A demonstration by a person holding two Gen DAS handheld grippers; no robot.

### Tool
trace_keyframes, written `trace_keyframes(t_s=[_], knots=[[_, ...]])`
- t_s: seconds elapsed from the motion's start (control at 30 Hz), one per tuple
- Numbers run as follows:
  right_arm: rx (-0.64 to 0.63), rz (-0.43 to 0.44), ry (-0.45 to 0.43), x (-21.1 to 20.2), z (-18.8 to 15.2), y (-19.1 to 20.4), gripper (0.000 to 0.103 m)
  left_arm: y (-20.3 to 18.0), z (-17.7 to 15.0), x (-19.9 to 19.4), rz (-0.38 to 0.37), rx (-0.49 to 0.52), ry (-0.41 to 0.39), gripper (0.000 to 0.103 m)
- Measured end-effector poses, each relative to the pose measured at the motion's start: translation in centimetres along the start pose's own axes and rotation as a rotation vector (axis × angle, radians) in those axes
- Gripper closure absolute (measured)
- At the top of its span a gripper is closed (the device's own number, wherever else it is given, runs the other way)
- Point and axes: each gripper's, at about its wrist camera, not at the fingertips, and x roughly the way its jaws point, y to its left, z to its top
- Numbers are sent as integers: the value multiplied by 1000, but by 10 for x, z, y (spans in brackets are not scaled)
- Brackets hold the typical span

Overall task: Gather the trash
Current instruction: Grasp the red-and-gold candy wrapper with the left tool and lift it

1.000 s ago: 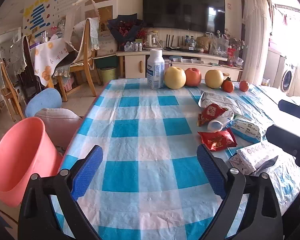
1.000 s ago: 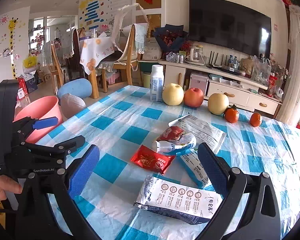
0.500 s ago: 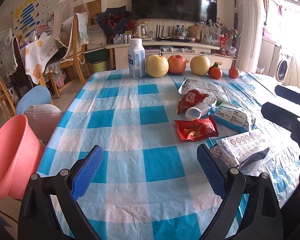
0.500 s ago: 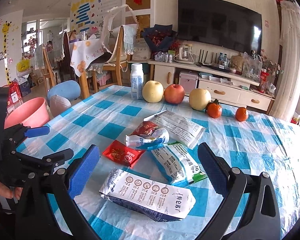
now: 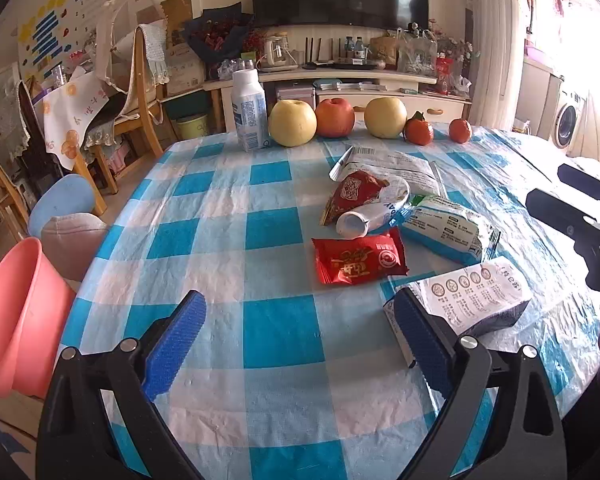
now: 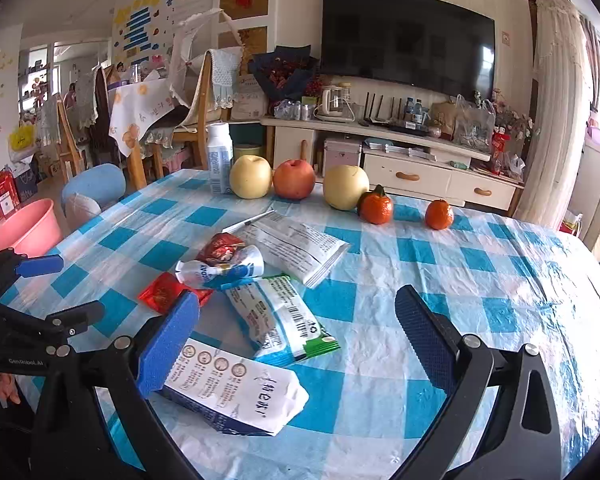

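Approaching the litter, by the look of it, with nothing picked up yet: left gripper [image 5: 300, 344] wide open over bare blue-check tablecloth [image 5: 228, 272], right gripper [image 6: 296, 340] just as wide open above the near wrappers, both empty

Next move, at a guess: lowering the right gripper onto the white packet [image 6: 236, 392] lying nearest, flat on the cloth with printed round icons and a dark underside, then closing across its narrow width. Thin and slack, so likely to fold or slip unless pinched well in from the edge. Afterwards carrying it left to the pink bucket [image 5: 16, 312] standing off the table's left side

Rest of the trash grouped right of centre: red wrapper [image 5: 358, 260] flat and glossy; crumpled red bag [image 5: 352, 196] touching a squashed white tube [image 5: 374, 214]; green-and-white pack [image 6: 284, 320] puffy, just beyond the white packet; large flat white bag [image 6: 296, 244] farthest

Fruit [image 6: 294, 178] and bottle [image 6: 219, 158] along the far edge, well apart, presumably not trash
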Motion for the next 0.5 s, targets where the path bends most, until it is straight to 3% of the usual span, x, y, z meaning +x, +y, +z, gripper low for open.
trace_keyframes(t_s=[0.17,0.37,0.5], knots=[[74,64,49,10,-1,-30,4,-7,19,10,-71,-48,6,9],[123,181,176,40,-5,-43,4,-32,51,45,-164,2,57,9],[129,256,233,54,-5,-36,4,-42,68,77,-176,57,112,9]])
